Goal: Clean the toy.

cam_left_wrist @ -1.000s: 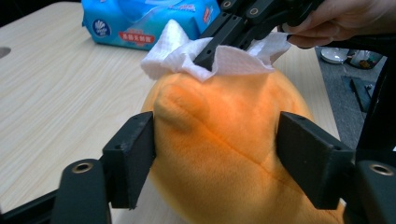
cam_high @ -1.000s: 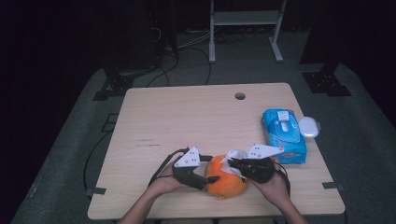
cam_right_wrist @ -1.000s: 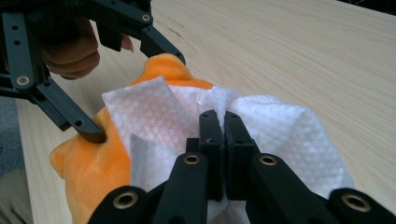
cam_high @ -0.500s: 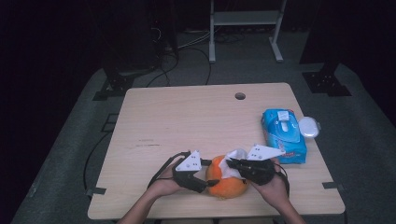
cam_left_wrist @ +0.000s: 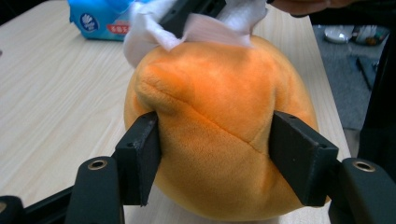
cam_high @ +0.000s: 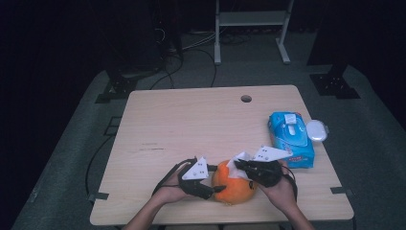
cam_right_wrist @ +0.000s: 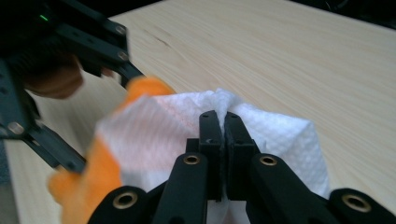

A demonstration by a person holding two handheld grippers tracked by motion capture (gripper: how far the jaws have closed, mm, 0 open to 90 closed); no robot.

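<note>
An orange plush ball (cam_high: 234, 188) rests on the wooden table (cam_high: 191, 124) near its front edge. My left gripper (cam_high: 216, 185) comes at it from the left. In the left gripper view its two pads (cam_left_wrist: 140, 156) press into the plush ball's (cam_left_wrist: 219, 121) sides; the jaws have just been closing on it. My right gripper (cam_high: 240, 166) sits on top of the ball from the right, shut on a white wipe (cam_high: 238, 162). The right gripper view shows the right gripper (cam_right_wrist: 219, 122) pinching a fold of the wipe (cam_right_wrist: 149, 135) draped over the plush (cam_right_wrist: 88, 177).
A blue pack of wipes (cam_high: 290, 139) lies at the table's right edge, with a small white oval lid (cam_high: 317, 129) beside it. A cable hole (cam_high: 246, 98) sits at the table's far side. Dark floor, cables and stands surround the table.
The left gripper's jaws have drawn in against the plush ball's sides. Both hands stay in about the same place, and the wipe remains on top of the ball.
</note>
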